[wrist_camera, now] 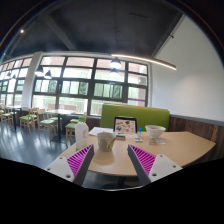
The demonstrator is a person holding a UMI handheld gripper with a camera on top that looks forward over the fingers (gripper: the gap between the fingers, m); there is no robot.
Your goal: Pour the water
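The cup (105, 141), a small pale vessel with a round open top, stands on the light wooden table (180, 150) in the lower middle of the frame, just ahead of the gripper (110, 163) and between the lines of its two fingers. Its material cannot be told for sure; it looks like paper or matte plastic. The fingers are spread apart and hold nothing: the left pad (80, 160) and the right pad (141, 160) are magenta with a dark striped texture, and a clear gap stays between them and the cup.

The table has a smooth, rounded top. To the left of the cup stands a tall white container (81, 133) with straight sides. Behind the cup, near the centre of the frame, there is a small upright display stand (125, 126) with a dark face. To the right of it a shallow white bowl (155, 130) rests on the table.

Beyond the table a green upholstered bench back (135, 113) is seen, and behind it large windows (90, 80) with dark frames fill the middle of the frame. At the left middle stand more wooden tables and chairs (25, 118).
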